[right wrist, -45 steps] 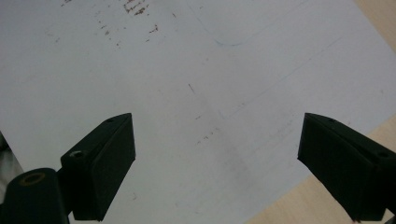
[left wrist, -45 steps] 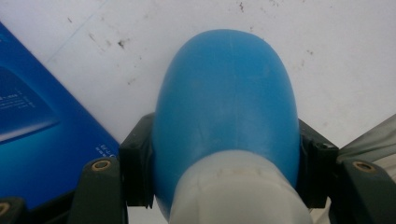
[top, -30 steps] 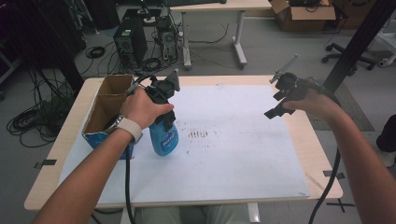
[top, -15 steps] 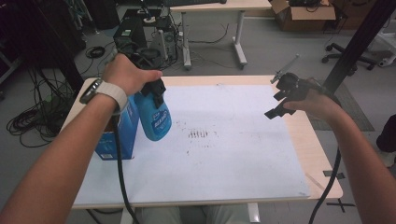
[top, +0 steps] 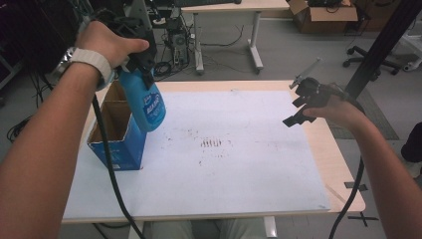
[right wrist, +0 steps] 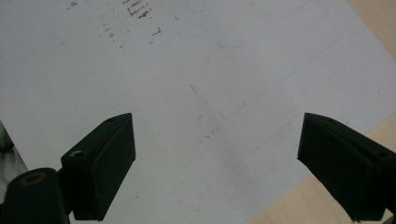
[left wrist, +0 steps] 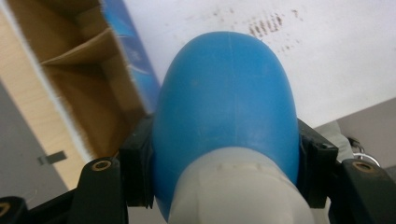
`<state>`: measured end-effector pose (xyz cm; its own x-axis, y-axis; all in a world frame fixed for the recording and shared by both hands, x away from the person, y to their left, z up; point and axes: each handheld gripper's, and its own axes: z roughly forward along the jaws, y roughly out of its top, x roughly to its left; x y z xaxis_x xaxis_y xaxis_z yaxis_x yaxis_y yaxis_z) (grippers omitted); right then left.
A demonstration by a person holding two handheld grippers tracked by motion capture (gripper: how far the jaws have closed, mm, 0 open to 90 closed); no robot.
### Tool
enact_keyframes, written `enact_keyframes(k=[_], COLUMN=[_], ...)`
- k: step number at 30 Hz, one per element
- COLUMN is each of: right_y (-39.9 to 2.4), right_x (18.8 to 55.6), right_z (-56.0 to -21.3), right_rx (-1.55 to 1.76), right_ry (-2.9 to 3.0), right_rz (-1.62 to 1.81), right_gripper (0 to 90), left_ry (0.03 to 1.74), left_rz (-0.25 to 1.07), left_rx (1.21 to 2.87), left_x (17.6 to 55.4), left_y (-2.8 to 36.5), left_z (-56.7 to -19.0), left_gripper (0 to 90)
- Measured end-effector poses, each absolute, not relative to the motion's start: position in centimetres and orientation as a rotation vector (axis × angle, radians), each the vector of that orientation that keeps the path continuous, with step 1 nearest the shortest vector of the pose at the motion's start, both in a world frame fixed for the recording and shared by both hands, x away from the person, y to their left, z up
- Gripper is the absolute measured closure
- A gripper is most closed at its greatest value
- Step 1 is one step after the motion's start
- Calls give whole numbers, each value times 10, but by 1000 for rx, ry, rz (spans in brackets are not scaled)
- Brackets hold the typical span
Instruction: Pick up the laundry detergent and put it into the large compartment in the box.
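While clamped in the left hand-held gripper (top: 142,67), blue spray bottle (top: 147,102), rounded shoulder, white collar.

Grey floor (top: 278,55) — desk (top: 234,7), cardboard box (top: 323,10), office chair (top: 361,52).

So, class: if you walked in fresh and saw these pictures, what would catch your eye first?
The blue spray bottle, gripped at its shoulder by the left gripper and lifted above the open blue cardboard box at the table's left edge. Next, the brown smudges in the middle of the white sheet. The right gripper hovers open and empty at the right.
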<state>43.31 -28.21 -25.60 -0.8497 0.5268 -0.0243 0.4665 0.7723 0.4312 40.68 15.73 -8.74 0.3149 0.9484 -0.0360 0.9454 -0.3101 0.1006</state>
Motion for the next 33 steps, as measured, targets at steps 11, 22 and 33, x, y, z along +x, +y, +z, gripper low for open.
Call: enact_keyframes(k=[11, 22, 33], right_y=[-287, -284, -284], right_x=[433, 437, 439], right_z=[-258, -262, -263], right_rx=[821, 821, 829], right_ry=[2821, 2830, 2830], right_rz=[616, 611, 613], right_gripper=[112, 112, 112], left_ry=[1938, 2056, 2109], left_rz=[119, 206, 218], left_rx=[2344, 2249, 2228], left_x=[408, 413, 418], left_y=[205, 231, 244], left_z=[-70, -75, -98], left_gripper=[376, 376, 376])
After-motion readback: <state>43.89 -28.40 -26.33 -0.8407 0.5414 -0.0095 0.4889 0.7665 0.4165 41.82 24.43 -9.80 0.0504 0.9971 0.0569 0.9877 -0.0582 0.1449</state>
